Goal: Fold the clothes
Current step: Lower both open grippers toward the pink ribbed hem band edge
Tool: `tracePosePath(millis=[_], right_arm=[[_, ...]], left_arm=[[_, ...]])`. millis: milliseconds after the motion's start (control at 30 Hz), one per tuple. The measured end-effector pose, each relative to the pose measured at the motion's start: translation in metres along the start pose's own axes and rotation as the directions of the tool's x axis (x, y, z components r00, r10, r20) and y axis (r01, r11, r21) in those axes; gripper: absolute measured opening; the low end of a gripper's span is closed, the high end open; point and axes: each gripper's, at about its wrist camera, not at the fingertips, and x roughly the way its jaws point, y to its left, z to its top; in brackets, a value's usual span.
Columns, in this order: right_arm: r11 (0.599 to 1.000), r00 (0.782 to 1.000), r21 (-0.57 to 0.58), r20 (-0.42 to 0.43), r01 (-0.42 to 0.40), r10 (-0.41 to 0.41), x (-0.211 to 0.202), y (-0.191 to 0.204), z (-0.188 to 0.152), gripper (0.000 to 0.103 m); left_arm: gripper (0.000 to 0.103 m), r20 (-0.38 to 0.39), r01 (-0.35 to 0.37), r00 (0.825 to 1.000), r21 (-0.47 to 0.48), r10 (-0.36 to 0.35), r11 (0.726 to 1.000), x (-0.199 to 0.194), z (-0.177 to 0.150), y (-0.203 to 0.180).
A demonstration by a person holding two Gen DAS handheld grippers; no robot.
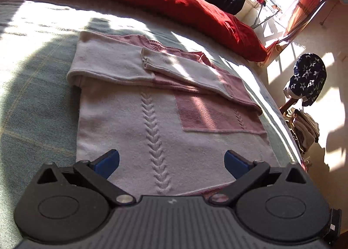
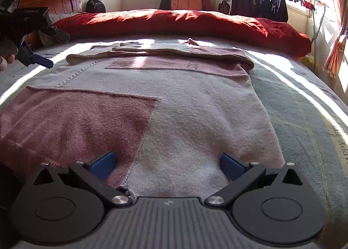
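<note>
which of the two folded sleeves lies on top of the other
The sleeve with its ribbed cuff showing, running in from the sweater's right in the left wrist view, lies on top; the other sleeve passes beneath it.

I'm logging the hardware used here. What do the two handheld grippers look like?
Both look alike. The left gripper and right gripper each have a dark grey ribbed body, two round black discs at the sides, black link arms with silver pivot pins, and blue finger pads. Seen from the right wrist view, the left unit carries a black box with white lettering, too small to read.
</note>
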Motion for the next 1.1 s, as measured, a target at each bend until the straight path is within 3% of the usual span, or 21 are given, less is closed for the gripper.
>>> tracePosePath(millis=[133,400,633,867,1100], right_arm=[[1.000,0.999,0.012,-0.031,-0.018,0.019,-0.013,-0.003,0.006,0.103],[0.999,0.997,0.027,0.069,-0.042,0.040,-0.045,0.003,0.011,0.103],[0.996,0.996,0.062,0.057,-0.067,0.064,-0.046,0.001,0.004,0.103],[0.994,0.998,0.096,0.053,-0.050,0.045,-0.050,-0.009,-0.001,0.103],[0.989,0.998,0.144,0.056,-0.021,0.013,-0.054,-0.024,-0.005,0.103]], left_arm=[[0.102,-0.029,-0.071,0.997,-0.003,0.071,0.997,0.001,-0.025,0.005],[0.102,0.024,-0.013,1.000,0.155,0.009,0.988,-0.049,-0.078,-0.042],[0.102,-0.041,-0.056,0.997,0.059,0.058,0.997,-0.048,-0.133,-0.023],[0.102,0.007,-0.073,0.997,0.161,0.073,0.984,-0.063,-0.124,-0.047],[0.102,-0.016,-0.099,0.994,0.233,0.105,0.968,-0.026,-0.115,-0.062]])
